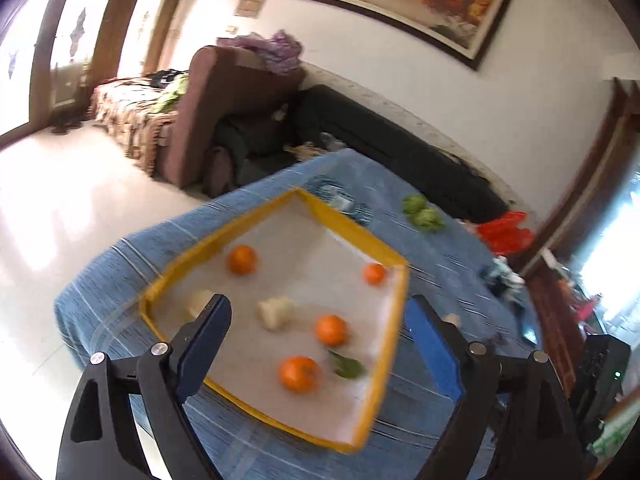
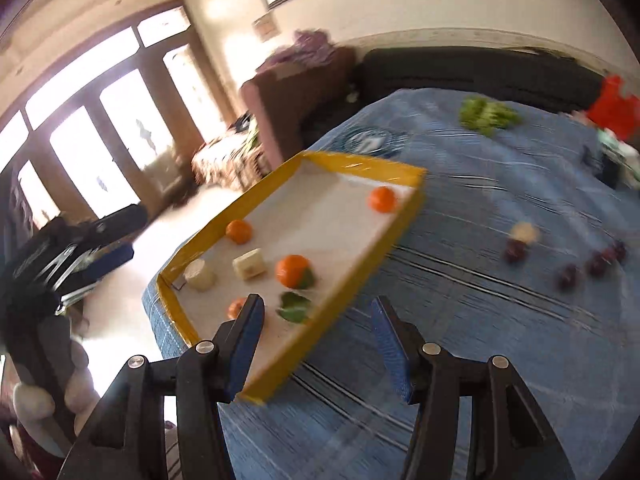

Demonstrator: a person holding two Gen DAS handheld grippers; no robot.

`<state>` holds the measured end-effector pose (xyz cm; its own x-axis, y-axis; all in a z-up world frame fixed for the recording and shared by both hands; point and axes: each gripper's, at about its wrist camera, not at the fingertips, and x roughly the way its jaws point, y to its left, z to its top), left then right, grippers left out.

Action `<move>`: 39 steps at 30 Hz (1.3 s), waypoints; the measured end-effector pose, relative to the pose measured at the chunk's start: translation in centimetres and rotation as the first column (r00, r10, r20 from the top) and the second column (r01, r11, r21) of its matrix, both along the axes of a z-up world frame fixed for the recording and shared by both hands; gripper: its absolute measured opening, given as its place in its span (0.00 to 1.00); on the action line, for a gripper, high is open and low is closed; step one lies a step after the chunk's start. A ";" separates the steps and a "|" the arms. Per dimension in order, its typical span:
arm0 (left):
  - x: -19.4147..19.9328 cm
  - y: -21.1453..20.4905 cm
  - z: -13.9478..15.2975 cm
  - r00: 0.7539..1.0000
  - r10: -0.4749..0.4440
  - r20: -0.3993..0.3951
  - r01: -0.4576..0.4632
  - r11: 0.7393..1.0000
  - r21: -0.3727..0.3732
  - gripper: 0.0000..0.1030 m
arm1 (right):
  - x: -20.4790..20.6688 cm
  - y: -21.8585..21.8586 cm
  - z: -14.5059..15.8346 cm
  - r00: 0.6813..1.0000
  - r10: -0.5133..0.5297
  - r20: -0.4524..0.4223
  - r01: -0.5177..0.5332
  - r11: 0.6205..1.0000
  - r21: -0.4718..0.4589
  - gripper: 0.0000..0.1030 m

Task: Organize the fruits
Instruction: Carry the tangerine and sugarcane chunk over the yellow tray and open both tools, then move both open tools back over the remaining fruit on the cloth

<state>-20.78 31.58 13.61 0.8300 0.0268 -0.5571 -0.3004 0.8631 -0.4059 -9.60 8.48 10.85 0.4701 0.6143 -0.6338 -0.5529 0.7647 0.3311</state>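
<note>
Both claws are held wide apart, nothing gripped. Four oranges [image 1: 300, 374] are seen in the yellow tray [image 1: 256, 220] under the left claw [image 1: 316, 340]; grapes [image 2: 568, 276] lie on the blue cloth [image 2: 480, 320], well off the right claw [image 2: 316, 344].

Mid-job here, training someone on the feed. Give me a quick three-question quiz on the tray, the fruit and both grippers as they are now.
1. How many oranges lie in the yellow-rimmed tray?
2. True or false: the dark grapes are inside the tray.
3. Which gripper holds a fruit? A) left gripper B) right gripper C) neither

Key
1. Four; for example one near the far corner.
2. False: they lie on the blue cloth, to the right of the tray.
3. C: both stand open, with nothing between the fingers.
</note>
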 end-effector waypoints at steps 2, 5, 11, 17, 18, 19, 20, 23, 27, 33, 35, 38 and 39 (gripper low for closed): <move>-0.7 -1.4 0.8 0.999 -0.033 0.023 0.033 0.999 -0.007 0.86 | -0.8 -3.1 0.7 0.998 -0.055 0.007 0.054 0.998 0.025 0.59; -1.9 -4.0 2.2 0.994 -0.079 0.069 0.079 0.997 0.002 0.86 | -1.8 -7.4 2.1 0.991 -0.134 0.030 0.133 0.990 0.045 0.59; -3.0 -7.4 5.2 0.983 -0.142 0.115 0.141 0.990 0.020 0.86 | -4.1 -13.9 6.6 0.926 -0.305 0.221 0.303 0.952 0.043 0.59; -3.3 -9.1 9.1 0.981 -0.150 0.119 0.137 0.984 0.117 0.86 | -3.0 -21.6 12.1 0.907 -0.399 0.133 0.326 0.867 0.378 0.76; -3.3 -9.3 9.9 0.980 -0.158 0.121 0.141 0.981 0.134 0.86 | -2.2 -22.5 12.8 0.925 -0.371 0.081 0.303 0.850 0.430 0.76; -3.3 -9.5 10.5 0.979 -0.161 0.125 0.142 0.979 0.146 0.86 | -1.3 -23.5 13.9 0.940 -0.338 0.034 0.283 0.835 0.473 0.76; -3.2 -9.5 11.4 0.978 -0.162 0.130 0.140 0.977 0.163 0.86 | -0.6 -24.3 15.1 0.944 -0.330 0.013 0.281 0.824 0.493 0.76; -3.0 -9.5 13.7 0.976 -0.159 0.146 0.128 0.972 0.199 0.95 | 1.1 -26.2 18.8 0.929 -0.371 0.016 0.314 0.809 0.497 0.76; -3.5 -9.4 14.5 0.955 -0.194 0.226 0.154 0.971 0.181 1.00 | 1.3 -27.0 22.2 0.875 -0.468 0.126 0.381 0.824 0.418 0.81; -2.4 -9.6 9.4 0.967 -0.181 0.181 0.176 0.983 0.044 1.00 | 1.7 -23.5 17.1 0.891 -0.426 0.158 0.380 0.889 0.255 0.85; -2.0 -10.0 7.7 0.986 -0.099 0.131 0.090 0.994 0.067 0.99 | 2.5 -21.6 13.6 0.916 -0.381 0.126 0.351 0.913 0.209 0.85; -0.8 -10.3 6.4 0.995 -0.013 0.097 0.003 0.995 0.101 0.99 | 3.7 -19.6 9.1 0.930 -0.358 0.085 0.339 0.924 0.174 0.85; -0.5 -10.6 6.1 0.996 0.014 0.083 -0.023 0.993 0.116 0.99 | 3.9 -19.3 7.9 0.934 -0.348 0.079 0.332 0.928 0.168 0.85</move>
